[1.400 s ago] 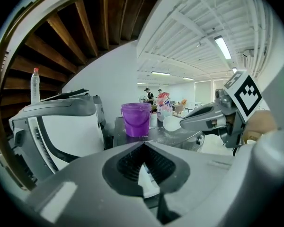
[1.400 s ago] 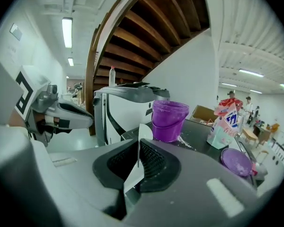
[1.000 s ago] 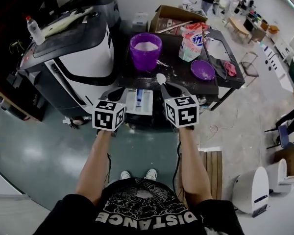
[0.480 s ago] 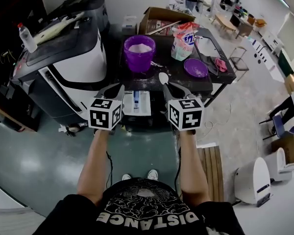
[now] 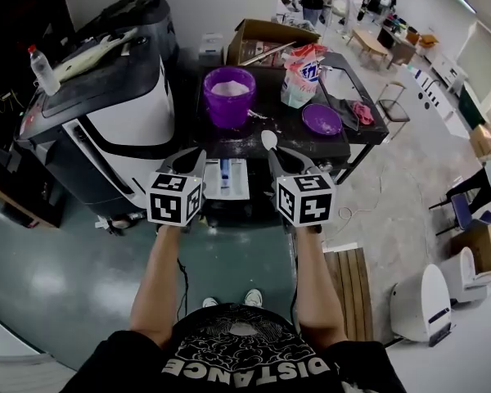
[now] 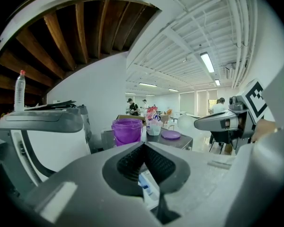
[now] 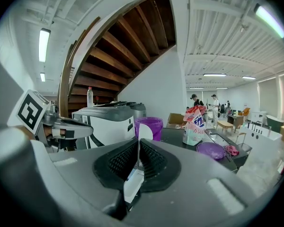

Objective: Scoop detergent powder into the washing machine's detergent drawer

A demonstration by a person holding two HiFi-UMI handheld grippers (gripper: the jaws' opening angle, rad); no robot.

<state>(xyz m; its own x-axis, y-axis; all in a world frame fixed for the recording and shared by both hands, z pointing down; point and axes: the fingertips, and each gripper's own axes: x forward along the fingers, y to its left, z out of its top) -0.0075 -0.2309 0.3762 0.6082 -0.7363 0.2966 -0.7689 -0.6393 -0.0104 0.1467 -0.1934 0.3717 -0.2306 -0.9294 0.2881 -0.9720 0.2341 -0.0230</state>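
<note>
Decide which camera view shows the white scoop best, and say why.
The head view: the scoop shows its whole oval bowl beyond the right gripper. The right gripper view shows it edge-on, clamped between the jaws. The left gripper view shows only a faint pale bowl at right.

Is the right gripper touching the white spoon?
Touching. In the right gripper view, the right gripper has its jaws shut on the handle of the white spoon.
</note>
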